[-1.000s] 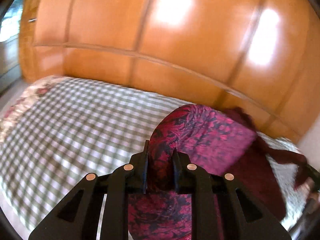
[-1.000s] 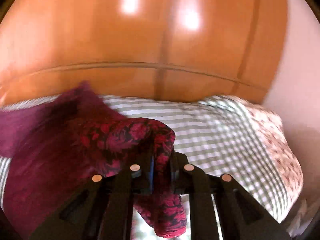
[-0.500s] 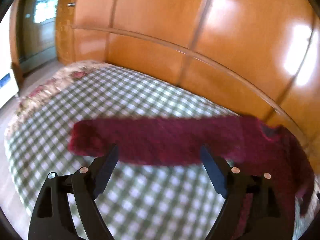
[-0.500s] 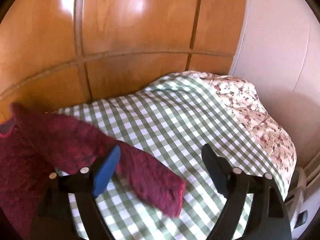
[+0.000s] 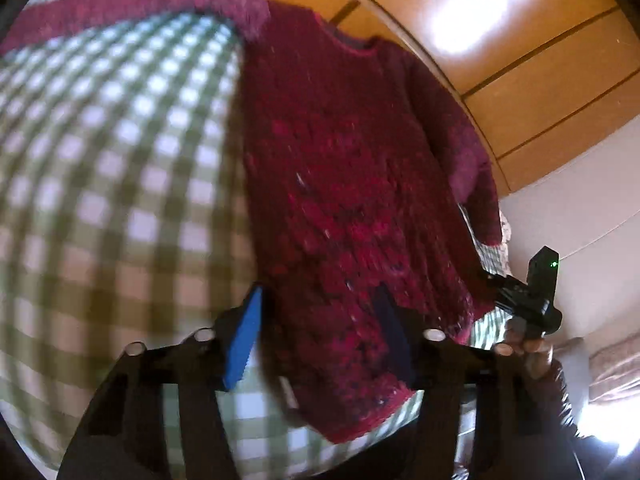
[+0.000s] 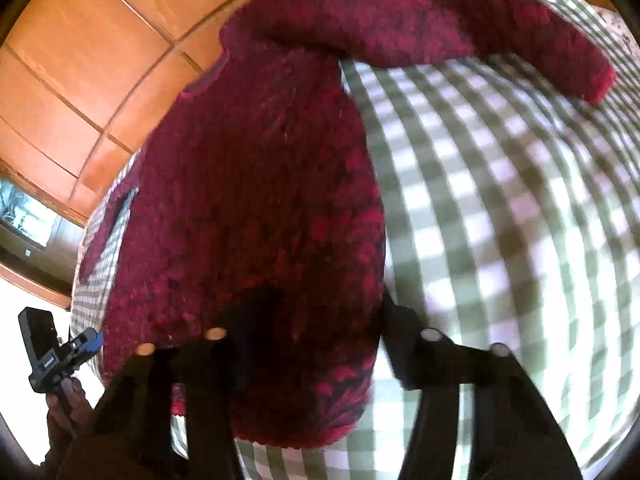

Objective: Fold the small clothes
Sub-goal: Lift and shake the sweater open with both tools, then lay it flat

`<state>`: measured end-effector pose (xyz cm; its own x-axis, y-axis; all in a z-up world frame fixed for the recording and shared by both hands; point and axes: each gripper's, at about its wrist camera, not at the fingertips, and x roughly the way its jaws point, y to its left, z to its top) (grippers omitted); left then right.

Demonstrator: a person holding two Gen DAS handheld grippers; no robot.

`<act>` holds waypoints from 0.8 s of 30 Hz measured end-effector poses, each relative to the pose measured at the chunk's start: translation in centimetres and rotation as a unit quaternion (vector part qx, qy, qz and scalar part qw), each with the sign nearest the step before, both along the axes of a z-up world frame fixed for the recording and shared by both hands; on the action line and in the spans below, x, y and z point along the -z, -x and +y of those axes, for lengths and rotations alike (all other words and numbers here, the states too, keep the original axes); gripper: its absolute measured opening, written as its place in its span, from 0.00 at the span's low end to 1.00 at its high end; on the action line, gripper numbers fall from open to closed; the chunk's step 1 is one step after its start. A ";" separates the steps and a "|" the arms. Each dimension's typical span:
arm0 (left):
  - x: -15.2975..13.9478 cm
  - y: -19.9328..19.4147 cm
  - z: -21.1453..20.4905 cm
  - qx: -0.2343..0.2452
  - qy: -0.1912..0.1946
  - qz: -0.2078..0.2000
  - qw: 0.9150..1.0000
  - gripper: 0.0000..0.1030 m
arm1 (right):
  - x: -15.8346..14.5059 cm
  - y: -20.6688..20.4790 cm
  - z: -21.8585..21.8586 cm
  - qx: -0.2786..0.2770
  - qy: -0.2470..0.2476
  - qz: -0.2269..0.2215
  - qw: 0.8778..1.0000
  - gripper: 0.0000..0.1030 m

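A small dark-red knitted sweater [image 5: 352,184] lies flat on the green-and-white checked bedspread [image 5: 120,184], sleeves spread to the sides, neck toward the wooden wall. My left gripper [image 5: 320,312] is open, its jaws wide apart over the sweater's bottom left corner. In the right wrist view the sweater [image 6: 256,184] fills the middle. My right gripper [image 6: 316,320] is open over the bottom right corner of the hem. Neither holds cloth. Each gripper shows at the edge of the other's view.
Glossy orange wooden wardrobe panels [image 5: 500,40] stand behind the bed. A white wall [image 5: 580,208] is to the right. The checked spread [image 6: 500,200] stretches out on both sides of the sweater. A floral bed edge [image 6: 624,32] shows far right.
Both grippers let go of the sleeve ends and opened. They then dropped down and came in over the sweater's bottom hem. The sweater now lies spread flat.
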<state>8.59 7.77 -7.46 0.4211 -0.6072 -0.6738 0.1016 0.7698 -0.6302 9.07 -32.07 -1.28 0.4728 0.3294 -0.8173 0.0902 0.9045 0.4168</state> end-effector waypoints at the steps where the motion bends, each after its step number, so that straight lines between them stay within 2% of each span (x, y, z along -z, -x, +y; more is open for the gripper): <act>1: 0.2 0.1 -0.6 0.002 -0.009 -0.001 1.000 0.32 | -0.2 0.0 0.0 -0.003 -0.001 0.000 1.000 0.28; 2: 0.2 0.0 -1.0 0.001 -0.021 -0.004 1.000 0.18 | -0.8 0.1 0.2 -0.003 0.007 -0.002 1.000 0.24; 3: 0.1 -0.1 -1.0 0.000 -0.026 -0.005 1.000 0.15 | -1.6 0.2 0.7 -0.008 0.020 -0.010 1.000 0.21; 7: -2.4 1.0 0.3 0.002 -0.047 -0.045 0.998 0.12 | -6.4 2.1 2.1 -0.057 0.055 -0.064 0.995 0.17; 9: -4.0 1.8 1.9 0.002 -0.060 -0.063 0.996 0.12 | -7.7 4.1 2.8 -0.087 0.067 -0.078 0.991 0.15; 11: -4.6 2.7 3.3 0.004 -0.066 -0.068 0.995 0.12 | -7.9 6.4 3.6 -0.116 0.079 -0.075 0.987 0.15; 13: -4.7 4.7 4.2 0.009 -0.087 -0.062 0.994 0.12 | -6.8 9.1 5.0 -0.148 0.088 -0.055 0.983 0.15; 15: -3.7 6.4 4.6 0.017 -0.109 -0.044 0.993 0.12 | -5.0 11.5 6.1 -0.174 0.092 -0.026 0.980 0.15; 16: -3.2 7.1 5.0 0.017 -0.121 -0.033 0.992 0.12 | -4.2 12.2 6.1 -0.180 0.079 -0.014 0.980 0.18; 18: -1.7 8.0 4.9 0.016 -0.165 -0.017 0.986 0.15 | -2.9 13.0 5.5 -0.160 0.025 0.004 0.987 0.43; 19: -1.3 8.4 4.7 0.014 -0.191 -0.017 0.981 0.16 | -2.7 13.1 4.7 -0.140 0.009 0.005 0.990 0.48; 20: -1.4 8.1 4.6 0.011 -0.195 -0.020 0.981 0.23 | -2.5 12.9 3.8 -0.116 0.001 0.002 0.993 0.53; 21: -1.7 8.0 4.4 0.009 -0.197 -0.026 0.980 0.30 | -2.2 12.4 2.7 -0.088 -0.006 0.000 0.996 0.53; 24: -3.2 7.4 3.2 0.001 -0.209 -0.068 0.976 0.34 | -1.7 10.8 1.2 -0.050 -0.038 -0.007 0.998 0.51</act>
